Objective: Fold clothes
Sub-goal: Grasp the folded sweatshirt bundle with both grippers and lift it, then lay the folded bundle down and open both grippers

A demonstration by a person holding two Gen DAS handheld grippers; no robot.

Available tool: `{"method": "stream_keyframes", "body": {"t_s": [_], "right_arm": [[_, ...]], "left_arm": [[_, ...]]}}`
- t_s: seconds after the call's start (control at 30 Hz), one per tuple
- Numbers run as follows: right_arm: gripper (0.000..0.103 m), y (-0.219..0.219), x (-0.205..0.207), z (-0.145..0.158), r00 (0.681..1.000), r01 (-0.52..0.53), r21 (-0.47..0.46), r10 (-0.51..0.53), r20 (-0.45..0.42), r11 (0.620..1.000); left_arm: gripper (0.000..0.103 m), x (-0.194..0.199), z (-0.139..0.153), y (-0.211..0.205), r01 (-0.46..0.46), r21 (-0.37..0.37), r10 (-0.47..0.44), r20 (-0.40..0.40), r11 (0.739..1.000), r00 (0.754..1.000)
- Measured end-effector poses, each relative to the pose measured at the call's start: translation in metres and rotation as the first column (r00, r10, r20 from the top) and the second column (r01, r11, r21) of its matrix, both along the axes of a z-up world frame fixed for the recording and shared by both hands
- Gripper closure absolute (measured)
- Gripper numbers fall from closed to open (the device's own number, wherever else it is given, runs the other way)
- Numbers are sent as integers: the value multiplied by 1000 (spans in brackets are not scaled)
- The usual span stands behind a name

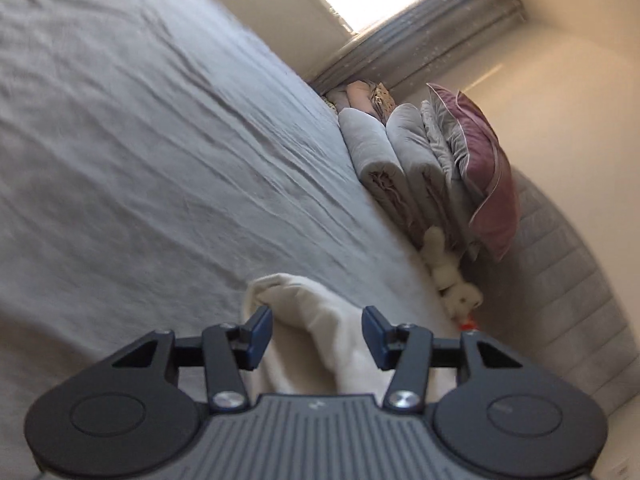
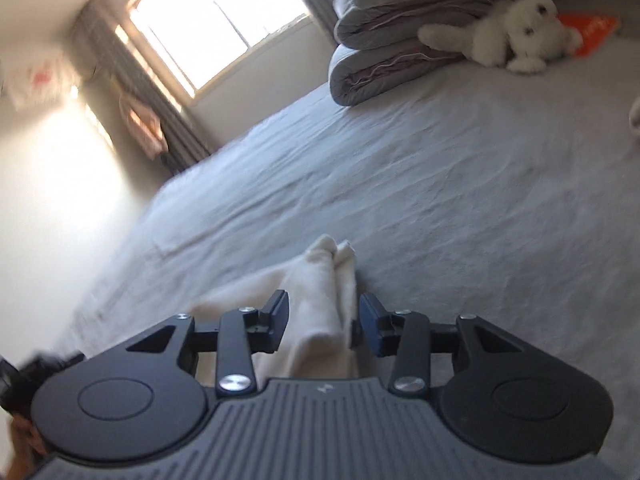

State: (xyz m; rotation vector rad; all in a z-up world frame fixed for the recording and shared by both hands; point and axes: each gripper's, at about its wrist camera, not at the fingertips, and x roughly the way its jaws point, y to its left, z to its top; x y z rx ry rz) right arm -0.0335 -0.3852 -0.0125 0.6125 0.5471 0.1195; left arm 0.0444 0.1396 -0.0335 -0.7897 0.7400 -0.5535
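Left claw (image 1: 316,334) stands wide, cream garment (image 1: 320,332) bunched between its pads without being pinched. Right claw (image 2: 323,326) is likewise wide around a rumpled ridge of the same cloth (image 2: 320,300), which lies on the bed (image 2: 460,200) at lower centre of each frame. Judged: any pinch should take one layer near an edge, both sides level. No containers show.

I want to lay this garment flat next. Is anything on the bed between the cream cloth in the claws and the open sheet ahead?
Nothing visible. The cream cloth sits between both claws' fingers, and the grey sheet ahead is bare; the stuffed toy and folded bedding lie at the far end.
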Motion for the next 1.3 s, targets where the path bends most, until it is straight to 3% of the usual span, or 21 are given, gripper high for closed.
{"method": "stream_keyframes", "body": {"t_s": [0.3,0.37,0.43,0.5,0.53,0.6,0.67,0.73,0.83,1.03,1.1,1.2,1.3], "right_arm": [[59,-7,20,-9,998,44,145,-50,39,988],[59,-3,27,-14,999,23,144,-27,29,989],[59,4,32,-18,1000,0,122,-1,14,993],[59,12,37,-23,1000,-26,91,26,-3,996],[62,16,38,-24,999,-45,71,46,-13,996],[94,23,42,-23,996,-80,37,81,-22,996],[94,22,41,-16,996,-89,29,89,-3,996],[94,15,39,-10,997,-73,34,72,28,997],[95,7,41,-13,998,-56,25,55,31,998],[97,25,49,-30,999,-39,-104,39,-3,994],[86,28,47,-26,999,-38,-129,39,1,991],[71,26,39,-14,1000,7,-143,-2,31,990],[70,29,33,0,996,51,-194,-36,81,980]], "left_arm": [[55,27,-22,-37,24,29,-22,-72,999,997],[58,30,-26,-42,27,23,-25,-71,999,997],[72,33,-27,-48,23,35,-21,-61,999,998],[78,34,-23,-54,11,78,-9,-28,997,1000],[81,34,-19,-56,4,106,-4,1,994,1000],[84,35,-12,-58,-4,142,-7,73,990,997],[86,37,-6,-58,-9,155,-15,151,988,988],[86,43,-6,-59,-17,171,-17,195,985,981],[85,52,-20,-63,-47,230,2,191,972,982],[81,55,-21,-70,-76,306,14,201,949,980],[77,52,-15,-68,-75,316,14,190,946,982],[59,44,-1,-62,-135,358,59,214,924,975],[58,33,16,-58,-224,404,106,296,887,949]]}}
